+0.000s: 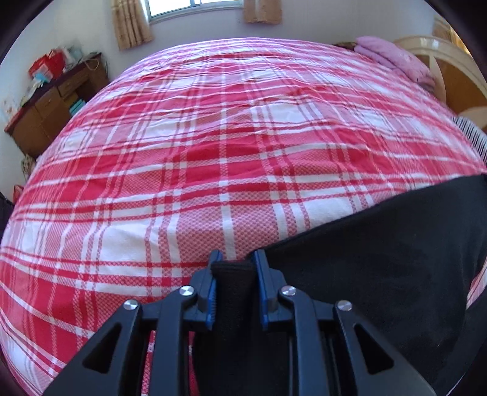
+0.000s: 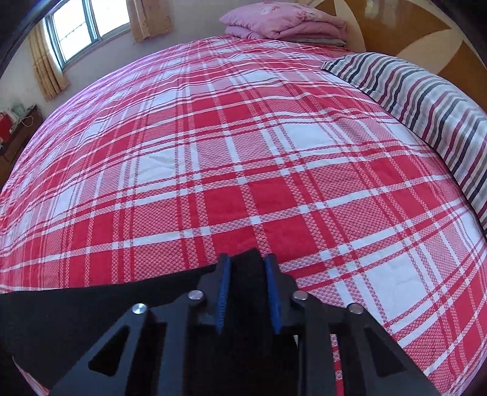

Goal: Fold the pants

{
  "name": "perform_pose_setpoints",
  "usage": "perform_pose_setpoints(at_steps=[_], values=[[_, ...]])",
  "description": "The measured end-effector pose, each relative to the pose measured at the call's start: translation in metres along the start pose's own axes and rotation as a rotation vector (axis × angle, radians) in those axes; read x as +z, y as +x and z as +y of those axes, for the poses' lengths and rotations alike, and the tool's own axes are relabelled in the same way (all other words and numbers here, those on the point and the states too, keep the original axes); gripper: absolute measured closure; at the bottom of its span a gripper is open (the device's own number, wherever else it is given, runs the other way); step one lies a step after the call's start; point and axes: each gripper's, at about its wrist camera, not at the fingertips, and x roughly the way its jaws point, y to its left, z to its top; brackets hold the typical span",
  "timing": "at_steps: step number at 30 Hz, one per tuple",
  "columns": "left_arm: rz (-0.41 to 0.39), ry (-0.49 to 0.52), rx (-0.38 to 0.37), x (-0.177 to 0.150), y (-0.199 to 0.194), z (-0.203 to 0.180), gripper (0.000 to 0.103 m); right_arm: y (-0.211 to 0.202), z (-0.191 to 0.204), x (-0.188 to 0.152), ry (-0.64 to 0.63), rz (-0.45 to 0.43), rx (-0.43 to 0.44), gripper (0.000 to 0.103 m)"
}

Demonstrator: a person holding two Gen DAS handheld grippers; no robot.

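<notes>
The black pants (image 1: 380, 243) hang stretched between my two grippers above a bed with a red and white plaid sheet (image 1: 213, 137). My left gripper (image 1: 234, 262) is shut on a bunched edge of the pants, and the cloth spreads to the right of it. In the right wrist view my right gripper (image 2: 248, 262) is shut on another edge of the pants (image 2: 76, 313), and the cloth spreads to the left of it. Both sets of blue pads press on the black fabric. The rest of the pants is hidden below the grippers.
A striped pillow (image 2: 426, 100) lies at the right side of the plaid sheet (image 2: 213, 152). Folded pink bedding (image 2: 280, 24) sits by the wooden headboard (image 2: 426, 39). A wooden dresser (image 1: 51, 103) with clutter stands left of the bed. A window (image 2: 85, 27) with curtains is beyond.
</notes>
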Motion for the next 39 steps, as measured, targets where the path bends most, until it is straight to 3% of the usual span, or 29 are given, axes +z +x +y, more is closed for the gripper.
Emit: perform_pose_setpoints(at_steps=[3,6,12,21,29,39], values=[[0.002,0.011,-0.013,0.001,0.0,0.0,0.087,-0.004,0.006,0.001,-0.019,0.001,-0.024,0.094],[-0.011,-0.008,-0.039,0.0,-0.002,0.004,0.088,-0.019,0.01,0.001,-0.024,-0.03,-0.031,0.096],[-0.109,-0.074,-0.1,0.0,-0.029,0.016,0.088,-0.068,0.01,-0.004,-0.017,-0.131,-0.018,0.096],[-0.234,-0.082,-0.16,-0.002,-0.067,0.018,0.088,-0.149,0.004,-0.034,-0.002,-0.305,0.071,0.097],[-0.316,-0.124,-0.195,-0.027,-0.076,0.032,0.088,-0.208,-0.031,-0.096,0.07,-0.502,0.188,0.098],[-0.482,-0.097,-0.3,-0.084,-0.119,0.037,0.088,-0.236,-0.075,-0.186,0.195,-0.553,0.225,0.1]])
